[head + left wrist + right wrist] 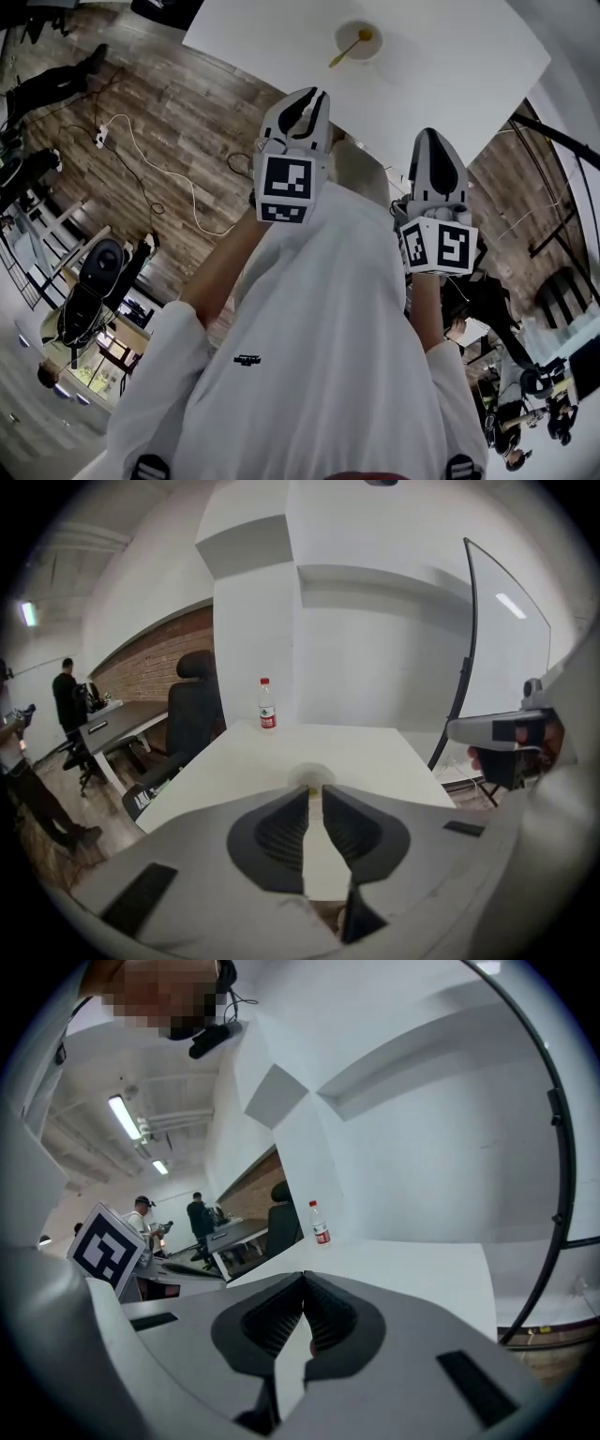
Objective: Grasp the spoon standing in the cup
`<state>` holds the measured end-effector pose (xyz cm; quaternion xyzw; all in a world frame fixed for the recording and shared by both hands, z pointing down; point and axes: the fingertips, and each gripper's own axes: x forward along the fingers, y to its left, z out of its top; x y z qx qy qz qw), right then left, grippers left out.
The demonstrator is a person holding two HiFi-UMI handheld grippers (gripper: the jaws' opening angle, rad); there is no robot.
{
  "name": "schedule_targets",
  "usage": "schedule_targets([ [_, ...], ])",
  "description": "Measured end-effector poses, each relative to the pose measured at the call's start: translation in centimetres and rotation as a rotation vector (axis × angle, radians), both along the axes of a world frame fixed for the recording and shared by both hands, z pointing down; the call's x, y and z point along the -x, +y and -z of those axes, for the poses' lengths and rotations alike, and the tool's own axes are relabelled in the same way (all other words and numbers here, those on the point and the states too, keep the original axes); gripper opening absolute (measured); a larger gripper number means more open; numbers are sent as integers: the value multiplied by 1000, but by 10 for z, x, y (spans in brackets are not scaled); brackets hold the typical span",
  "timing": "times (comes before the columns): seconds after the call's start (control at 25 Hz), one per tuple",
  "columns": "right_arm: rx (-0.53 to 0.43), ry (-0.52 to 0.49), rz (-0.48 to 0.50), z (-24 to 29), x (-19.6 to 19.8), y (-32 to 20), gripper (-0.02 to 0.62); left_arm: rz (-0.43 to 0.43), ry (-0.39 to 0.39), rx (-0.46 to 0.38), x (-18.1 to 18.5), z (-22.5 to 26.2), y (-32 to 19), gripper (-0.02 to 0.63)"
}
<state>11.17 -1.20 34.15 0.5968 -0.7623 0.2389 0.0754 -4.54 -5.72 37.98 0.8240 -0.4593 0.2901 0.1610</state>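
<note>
Two grippers hang close to the person's chest, at the near edge of the white table. The left gripper has its jaws a narrow slit apart with nothing between them. The right gripper has its jaws meeting at the tips, empty. Further out, the cup stands on the table, the yellowish spoon leaning in it, well apart from both. A red-labelled bottle stands at the far edge

A white counter carries an upright bottle with a red label at its far left corner. A black chair stands just left of the counter. A white cable snakes across the wooden floor. A person stands far left.
</note>
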Motion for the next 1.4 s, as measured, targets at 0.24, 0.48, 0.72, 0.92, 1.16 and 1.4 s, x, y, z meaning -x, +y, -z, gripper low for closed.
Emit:
schedule_targets([
  [0.24, 13, -11, 0, -8, 5, -12, 2, -8, -8, 24, 4, -19, -15, 137],
  [0.48, 49, -31, -34, -28, 3, -17, 3, -58, -29, 39, -3, -43, -30, 163],
  [0.72, 107, -44, -61, -57, 3, -20, 2, -92, -57, 68, -8, -71, -43, 172],
  [0.92, 134, -52, -70, -69, -1, -22, 3, -115, -70, 76, -18, -83, -53, 173],
  [1.16, 157, -65, -94, -82, -3, -24, 2, -122, -92, 89, -21, -103, -61, 173],
  [1.4, 174, -67, -111, -90, -8, -21, 3, -122, -118, 98, -23, -119, -68, 135],
])
